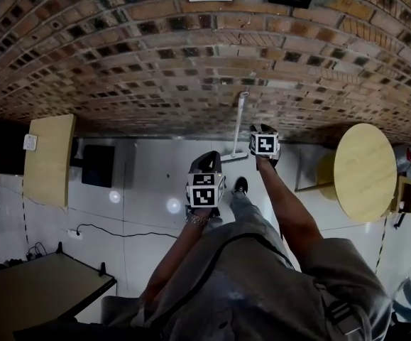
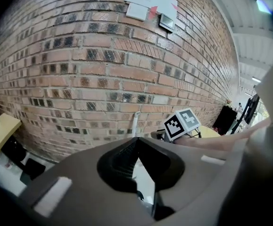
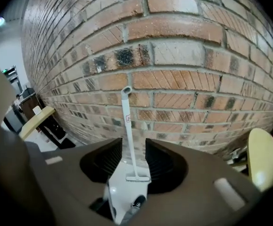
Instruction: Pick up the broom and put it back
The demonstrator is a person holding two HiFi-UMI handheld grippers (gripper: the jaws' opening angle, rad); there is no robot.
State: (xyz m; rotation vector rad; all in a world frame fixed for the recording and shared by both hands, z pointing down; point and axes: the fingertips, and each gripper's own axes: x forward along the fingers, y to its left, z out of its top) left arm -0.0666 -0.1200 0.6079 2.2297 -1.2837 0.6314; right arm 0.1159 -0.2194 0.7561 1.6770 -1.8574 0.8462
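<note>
Broom: stands upright (image 1: pixel 239 126) with its handle leaning on the brick wall (image 1: pixel 155 48) and its head on the white floor (image 1: pixel 148 183); no tool touches it.
Broom in the right gripper view: white handle (image 3: pixel 128 131) and flat head show in the gap between the jaws, but at the wall, well ahead of them.
Broom in the left gripper view: only the top of the handle (image 2: pixel 135 121) shows above the jaws.
Right tool: (image 1: pixel 262 129) held out towards the broom, the nearer of the two to it; jaws stand apart with nothing gripped between them (image 3: pixel 133 147).
Left tool: (image 1: pixel 206 163) held lower and to the left of the right one; jaw tips meet (image 2: pixel 136 140), closed on nothing.
Person: stands facing the wall, one dark shoe (image 1: pixel 240 185) on the floor between the two arms.
Round table: (image 1: pixel 365 172) yellow top, to the right of the broom, near the wall.
Rectangular table: (image 1: pixel 49 158) yellow top, at the left, well apart from the broom.
Cable: (image 1: pixel 120 233) lies on the floor at the left.
</note>
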